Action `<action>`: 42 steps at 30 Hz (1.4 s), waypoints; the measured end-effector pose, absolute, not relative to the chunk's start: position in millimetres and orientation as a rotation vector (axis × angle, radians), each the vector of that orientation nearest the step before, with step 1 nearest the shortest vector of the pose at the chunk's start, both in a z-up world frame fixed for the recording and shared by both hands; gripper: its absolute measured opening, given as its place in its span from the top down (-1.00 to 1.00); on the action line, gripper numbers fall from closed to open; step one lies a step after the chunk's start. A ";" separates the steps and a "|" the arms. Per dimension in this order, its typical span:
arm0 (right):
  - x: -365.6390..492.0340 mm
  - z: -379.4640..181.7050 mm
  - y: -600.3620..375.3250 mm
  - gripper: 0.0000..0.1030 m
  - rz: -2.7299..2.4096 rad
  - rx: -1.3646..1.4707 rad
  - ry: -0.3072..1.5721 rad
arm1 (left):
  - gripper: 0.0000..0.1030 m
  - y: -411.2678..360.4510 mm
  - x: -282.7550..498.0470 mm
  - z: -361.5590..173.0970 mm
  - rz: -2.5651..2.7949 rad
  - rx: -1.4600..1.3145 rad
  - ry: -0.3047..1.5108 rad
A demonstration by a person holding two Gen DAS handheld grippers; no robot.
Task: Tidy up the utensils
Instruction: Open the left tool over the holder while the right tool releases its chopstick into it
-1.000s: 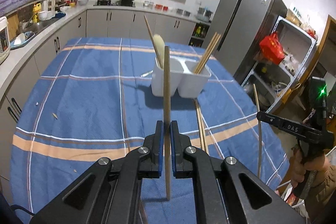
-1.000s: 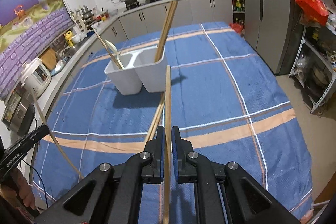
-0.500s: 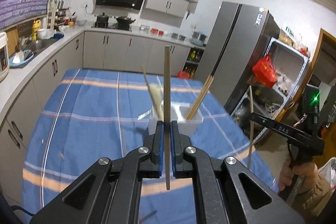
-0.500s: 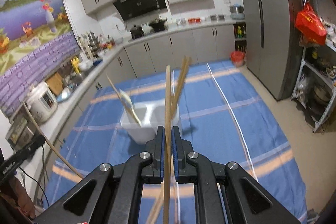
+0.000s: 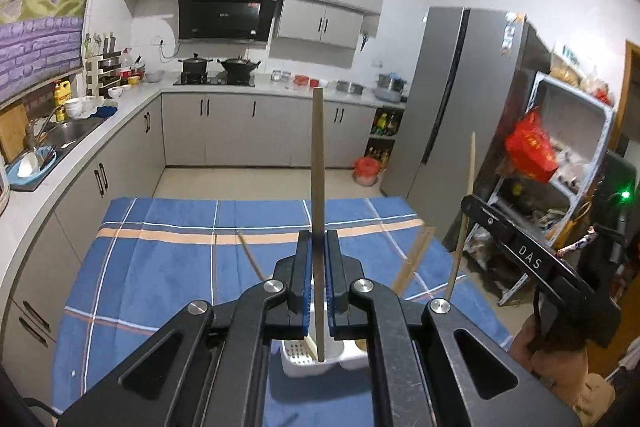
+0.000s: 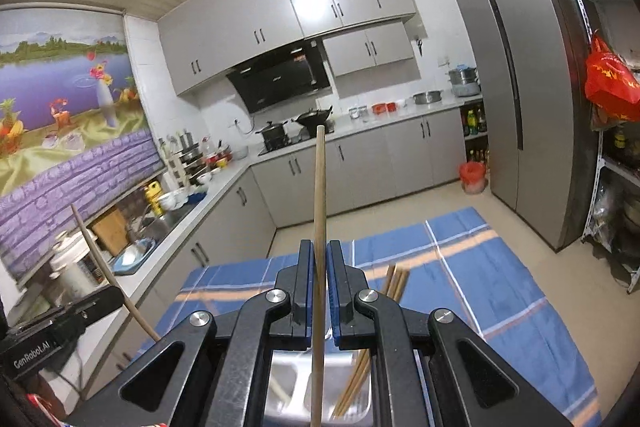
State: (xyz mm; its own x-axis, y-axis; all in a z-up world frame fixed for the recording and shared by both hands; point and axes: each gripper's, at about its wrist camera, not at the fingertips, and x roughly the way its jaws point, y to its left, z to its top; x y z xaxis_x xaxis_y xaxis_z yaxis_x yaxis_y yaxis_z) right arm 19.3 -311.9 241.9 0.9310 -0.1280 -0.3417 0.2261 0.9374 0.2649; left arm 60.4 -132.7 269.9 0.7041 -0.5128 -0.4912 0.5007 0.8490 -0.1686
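Gripping one wooden chopstick apiece, both grippers hang above a table covered in a blue plaid cloth (image 5: 160, 259). The left gripper (image 5: 318, 279) is clamped on a chopstick (image 5: 318, 167) that stands upright between its blue-padded fingers, its top rising well above them and its lower end poking out beneath, over a white utensil holder (image 5: 298, 357). That holder sits directly below the left gripper, mostly hidden by its body; a perforated floor shows in one compartment, and a bundle of chopsticks (image 5: 412, 263) leans out to the right of the fingers. The right gripper (image 6: 319, 287) is likewise closed on its own upright chopstick (image 6: 319, 207), whose lower end hangs over the holder's two compartments (image 6: 288, 379); several chopsticks (image 6: 360, 367) lean in the compartment to the right of that tip, and something pale lies in the left one, too blurred to name. Beyond both grippers the cloth runs to the table's far edge, then open floor up to grey cabinets (image 5: 224, 131). A grey refrigerator (image 6: 520, 99) stands to the right.
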 end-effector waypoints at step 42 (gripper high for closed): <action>-13.1 176.5 -291.7 0.16 -0.168 0.204 0.485 | 0.41 -94.5 36.2 231.9 -0.495 -0.061 0.636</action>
